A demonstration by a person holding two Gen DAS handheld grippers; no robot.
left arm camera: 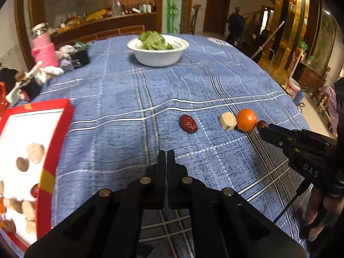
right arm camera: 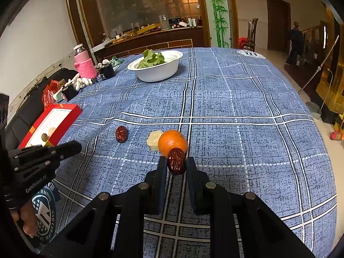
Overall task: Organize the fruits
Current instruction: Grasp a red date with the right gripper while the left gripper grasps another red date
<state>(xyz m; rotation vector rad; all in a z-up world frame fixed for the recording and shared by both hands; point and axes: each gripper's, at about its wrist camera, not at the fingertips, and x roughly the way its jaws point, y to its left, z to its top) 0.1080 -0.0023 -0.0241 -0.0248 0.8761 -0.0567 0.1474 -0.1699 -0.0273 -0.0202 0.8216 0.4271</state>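
Observation:
In the right wrist view my right gripper [right arm camera: 176,163] is shut on a red date [right arm camera: 176,161], just in front of an orange [right arm camera: 172,142] and a pale cream chunk [right arm camera: 154,140]. A second red date [right arm camera: 121,134] lies alone to their left. In the left wrist view my left gripper [left arm camera: 166,155] is shut with nothing between its fingers, over bare cloth short of that date [left arm camera: 188,123]. The red box [left arm camera: 56,146] with a white inside holds several fruit pieces at the left. The right gripper [left arm camera: 265,129] shows at the orange [left arm camera: 246,120].
A white bowl [right arm camera: 158,69] of green leaves stands at the far middle of the blue checked tablecloth [right arm camera: 236,111]. A pink bottle [right arm camera: 84,63], gloves and small clutter sit along the far left edge. A person's hand [right arm camera: 26,219] holds the left gripper at lower left.

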